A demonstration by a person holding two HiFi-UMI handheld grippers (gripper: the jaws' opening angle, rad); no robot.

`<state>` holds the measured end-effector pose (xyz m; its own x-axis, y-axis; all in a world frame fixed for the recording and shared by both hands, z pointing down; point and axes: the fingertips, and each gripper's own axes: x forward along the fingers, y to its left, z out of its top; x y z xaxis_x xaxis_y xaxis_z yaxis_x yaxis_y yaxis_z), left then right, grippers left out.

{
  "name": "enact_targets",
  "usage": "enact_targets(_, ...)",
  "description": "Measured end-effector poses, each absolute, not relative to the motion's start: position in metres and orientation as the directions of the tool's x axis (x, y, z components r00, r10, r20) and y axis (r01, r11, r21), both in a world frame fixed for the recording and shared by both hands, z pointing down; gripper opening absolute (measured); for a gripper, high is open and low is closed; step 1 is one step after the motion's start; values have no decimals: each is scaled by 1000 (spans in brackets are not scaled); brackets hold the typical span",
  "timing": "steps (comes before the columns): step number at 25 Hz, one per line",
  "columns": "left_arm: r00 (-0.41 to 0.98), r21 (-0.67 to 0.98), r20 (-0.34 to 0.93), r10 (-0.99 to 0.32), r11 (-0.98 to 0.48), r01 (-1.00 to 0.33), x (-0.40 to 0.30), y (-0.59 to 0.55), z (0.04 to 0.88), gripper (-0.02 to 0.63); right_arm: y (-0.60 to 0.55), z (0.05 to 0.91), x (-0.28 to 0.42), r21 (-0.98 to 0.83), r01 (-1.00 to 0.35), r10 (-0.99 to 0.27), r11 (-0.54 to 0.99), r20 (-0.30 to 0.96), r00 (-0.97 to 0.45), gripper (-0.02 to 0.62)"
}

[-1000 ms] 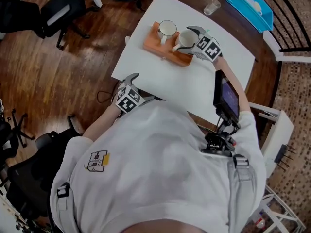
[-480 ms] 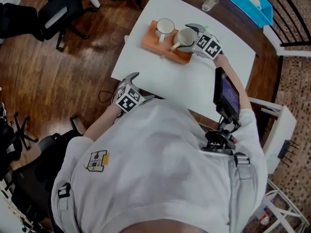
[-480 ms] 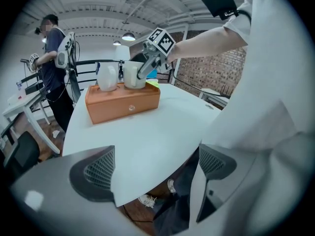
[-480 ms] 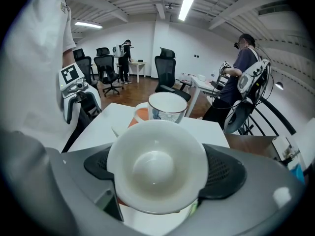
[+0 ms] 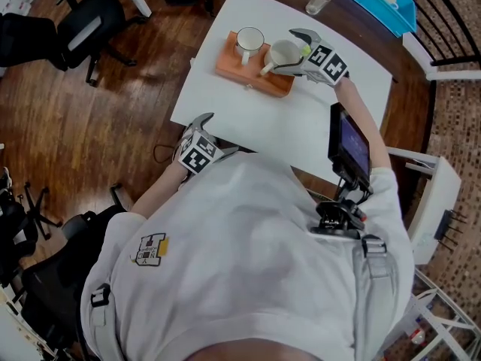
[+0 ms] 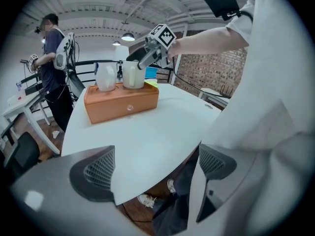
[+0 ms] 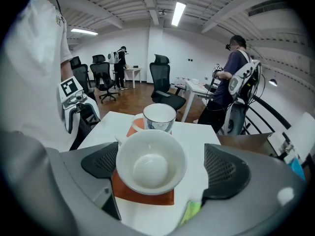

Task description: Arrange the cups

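Observation:
Two white cups stand on an orange block [image 5: 234, 69] on the white table [image 5: 301, 134]: the far cup [image 5: 249, 40] and the near cup [image 5: 284, 53]. My right gripper [image 5: 289, 51] straddles the near cup [image 7: 150, 167]. Its jaws are opening; the cup sits between them with a gap at the right pad [image 7: 224, 168]. The far cup [image 7: 159, 117] is just beyond. My left gripper [image 5: 213, 131] hangs open at the table's near edge with nothing in it. In the left gripper view [image 6: 155, 171] both cups [image 6: 133, 74] show far off on the block [image 6: 123, 104].
A clear glass [image 5: 319, 1] and a blue tray [image 5: 376, 2] lie at the table's far end. A green object [image 7: 189, 211] shows under the right jaw. Office chairs [image 5: 90, 13] stand on the wood floor to the left. People stand in the background [image 7: 231, 92].
The right gripper's jaws have spread a little wider round the near cup, which stays on the block. The left gripper has kept still.

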<state>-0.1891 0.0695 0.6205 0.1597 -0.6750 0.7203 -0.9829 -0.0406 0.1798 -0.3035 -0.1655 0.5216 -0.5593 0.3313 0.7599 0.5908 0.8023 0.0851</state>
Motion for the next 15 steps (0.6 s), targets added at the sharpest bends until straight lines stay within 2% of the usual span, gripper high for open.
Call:
enact_targets(4,172,183,722,-670,-55,-982,-179,66,618,537,-180,493,-293,128,545,299,829,722,-624,531)
enact_targets(7,191,163,719,-668,-104,-981,-175,59,615,537,-198,452,-280,168,462,255,871,648,-717,529)
enact_targets(11,230,163,718,-657,-162,-973,-150,53,614,537,-210,380,-250,134,326,231,936,467,-854,490)
enact_targets(15,283,170,719,-635,-234,-957,-116,52,609,537,-215,329,-190,25,192,179,981,258,-949,408)
